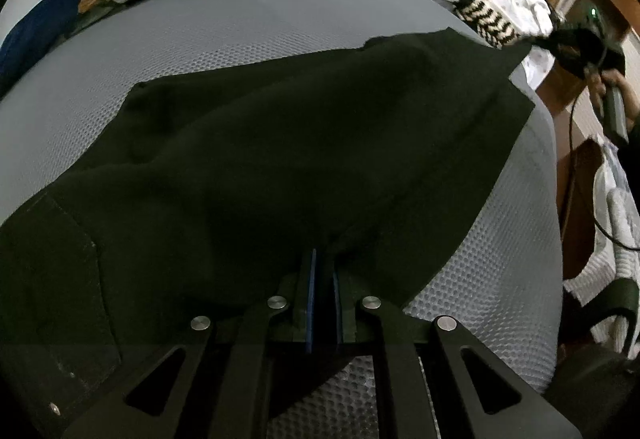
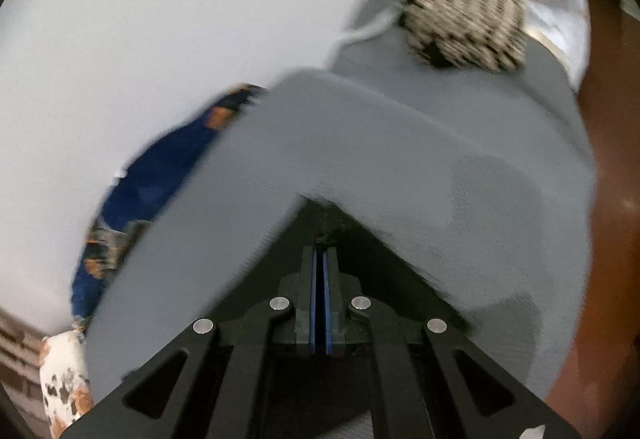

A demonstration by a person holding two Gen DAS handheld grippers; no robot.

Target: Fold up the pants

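left gripper (image 1: 324,263) jaws pinch the near edge of the pants (image 1: 280,143), anchoring them on the grey bed (image 1: 240,27). right gripper (image 2: 320,259) jaws clamp a far corner, lifted, probably to fold it over.

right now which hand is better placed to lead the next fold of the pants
Probably right. The right gripper is shut on a free corner of the black pants, lifted off the grey mattress, so it can carry it over. The left gripper pinches the near edge, suited to anchoring.
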